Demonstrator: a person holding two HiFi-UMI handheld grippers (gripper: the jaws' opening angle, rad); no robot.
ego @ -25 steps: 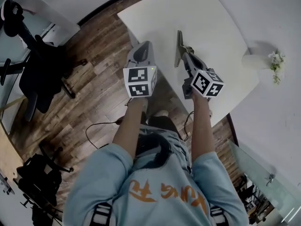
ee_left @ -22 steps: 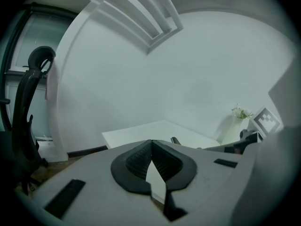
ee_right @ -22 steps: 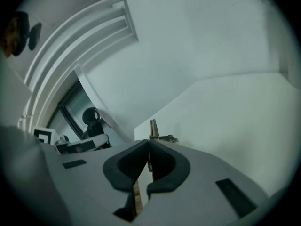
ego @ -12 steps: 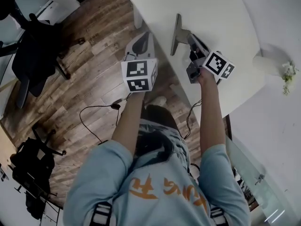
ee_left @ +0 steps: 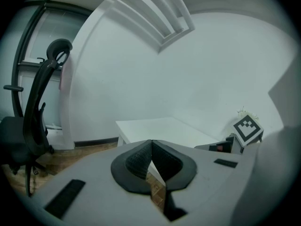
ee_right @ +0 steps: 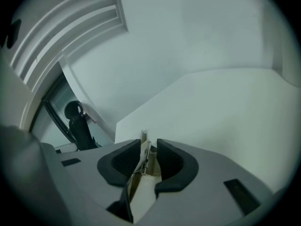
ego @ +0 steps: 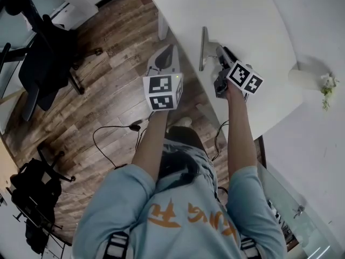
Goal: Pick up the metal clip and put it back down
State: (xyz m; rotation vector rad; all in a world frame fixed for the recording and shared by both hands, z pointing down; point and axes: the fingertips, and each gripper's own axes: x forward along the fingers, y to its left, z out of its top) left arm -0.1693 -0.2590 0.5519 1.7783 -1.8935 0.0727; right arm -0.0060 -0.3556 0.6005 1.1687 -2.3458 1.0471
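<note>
The metal clip [ego: 203, 48] is a long grey strip standing on edge at the near left part of the white table [ego: 253, 26]. My right gripper [ego: 216, 55] is at the clip's right side. In the right gripper view the clip [ee_right: 143, 157] stands between the pads, leaning on the left pad [ee_right: 123, 161], with a gap to the right one. The right gripper [ee_right: 149, 147] jaws are opening. My left gripper [ego: 168, 55] hangs over the wooden floor left of the table. In the left gripper view it [ee_left: 151, 143] is shut and empty.
A white vase with flowers [ego: 311, 80] stands at the table's right edge. A black office chair [ego: 38, 63] is on the wooden floor at the left. A cable [ego: 110, 136] and dark bags [ego: 32, 193] lie on the floor below.
The right gripper and the clip have come closer in to the table's near left edge. The left gripper has kept its place beside the table.
</note>
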